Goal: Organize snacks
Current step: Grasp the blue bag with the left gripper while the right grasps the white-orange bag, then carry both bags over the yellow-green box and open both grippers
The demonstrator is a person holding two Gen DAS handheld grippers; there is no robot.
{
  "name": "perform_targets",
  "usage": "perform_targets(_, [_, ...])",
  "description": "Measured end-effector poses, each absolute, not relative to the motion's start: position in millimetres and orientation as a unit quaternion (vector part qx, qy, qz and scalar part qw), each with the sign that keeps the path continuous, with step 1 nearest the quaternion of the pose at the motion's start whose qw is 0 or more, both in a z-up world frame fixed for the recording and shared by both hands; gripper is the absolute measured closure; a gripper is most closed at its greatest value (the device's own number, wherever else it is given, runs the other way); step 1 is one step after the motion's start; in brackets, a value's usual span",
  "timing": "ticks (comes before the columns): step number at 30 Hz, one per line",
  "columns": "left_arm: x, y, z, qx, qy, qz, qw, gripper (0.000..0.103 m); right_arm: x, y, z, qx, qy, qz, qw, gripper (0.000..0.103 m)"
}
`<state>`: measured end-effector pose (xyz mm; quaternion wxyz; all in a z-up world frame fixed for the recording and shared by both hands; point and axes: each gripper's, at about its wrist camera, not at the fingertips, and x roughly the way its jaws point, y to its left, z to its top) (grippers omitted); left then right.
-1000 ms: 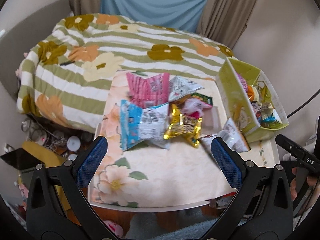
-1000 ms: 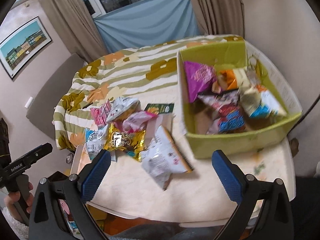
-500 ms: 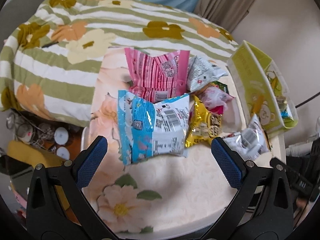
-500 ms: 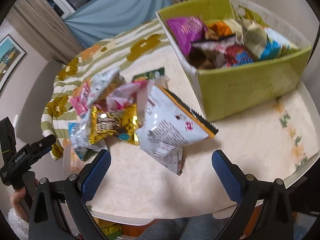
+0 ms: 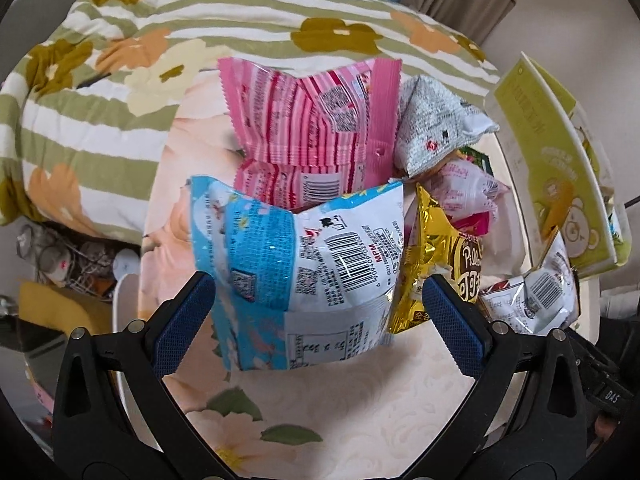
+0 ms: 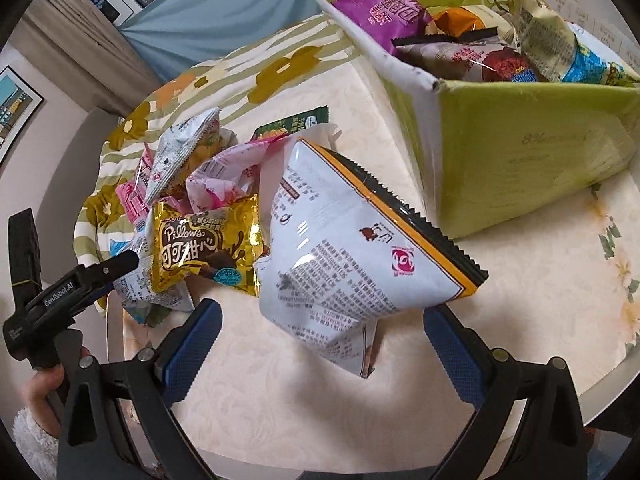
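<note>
A heap of snack packets lies on the cream floral table (image 5: 360, 408). In the left wrist view, my left gripper (image 5: 316, 312) is open, its jaws on either side of the blue-and-white packet (image 5: 304, 272). Behind it lie a pink striped packet (image 5: 316, 120), a grey packet (image 5: 432, 128) and a gold packet (image 5: 440, 264). In the right wrist view, my right gripper (image 6: 320, 344) is open, its jaws flanking the near end of a white packet with an orange edge (image 6: 352, 256). The gold packet (image 6: 200, 248) lies to its left. The green box (image 6: 520, 148) holds several snacks.
A bed with a striped floral cover (image 5: 100, 80) lies beyond the table. The green box (image 5: 560, 184) stands at the table's right side. Clutter (image 5: 60, 252) sits on the floor to the left. The left gripper's handle and the hand holding it (image 6: 48, 308) show in the right wrist view.
Both grippers have moved forward and down toward the heap. The blue-and-white packet now lies between the left jaws, the white packet between the right jaws. Both stay open.
</note>
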<state>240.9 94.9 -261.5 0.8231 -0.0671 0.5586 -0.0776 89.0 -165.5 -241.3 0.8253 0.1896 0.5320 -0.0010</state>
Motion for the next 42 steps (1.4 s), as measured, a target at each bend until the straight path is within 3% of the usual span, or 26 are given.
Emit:
perform_targets(7, [244.0, 94.6, -266.1, -0.057, 0.561, -0.063, 0.823, 0.011, 93.9, -171.1, -247.9, 0.189, 0.537, 0.004, 0.822, 0.002])
perform_targets(12, [240.5, 89.4, -264.8, -0.036, 0.566, -0.068, 0.821, 0.029, 98.2, -170.2, -248.7, 0.184, 0.535, 0.009, 0.825, 0.002])
perform_targets(27, [207.5, 121.4, -260.8, -0.046, 0.571, -0.02, 0.819, 0.031, 110.4, -163.2, -250.4, 0.175, 0.535, 0.011, 0.826, 0.004])
perform_targets(30, [201.8, 128.9, -259.0, -0.047, 0.572, -0.013, 0.819, 0.031, 113.8, -163.2, -252.3, 0.174, 0.54, 0.009, 0.824, 0.009])
perform_targets(33, [197.2, 135.4, -256.3, -0.053, 0.571, -0.007, 0.82, 0.031, 116.3, -162.6, -254.2, 0.176, 0.545, 0.01, 0.82, 0.02])
perform_targets(35, [195.1, 139.2, -254.5, -0.058, 0.569, -0.005, 0.82, 0.031, 117.9, -161.2, -255.4, 0.176, 0.55, 0.015, 0.816, 0.042])
perform_targets(36, [193.9, 141.2, -252.7, -0.06, 0.567, -0.002, 0.821, 0.031, 117.8, -159.8, -255.0, 0.176, 0.551, 0.018, 0.816, 0.046])
perform_targets(42, [190.4, 144.9, -239.2, -0.064, 0.555, -0.007, 0.829, 0.032, 114.0, -152.4, -246.1, 0.154, 0.548, 0.018, 0.822, 0.054])
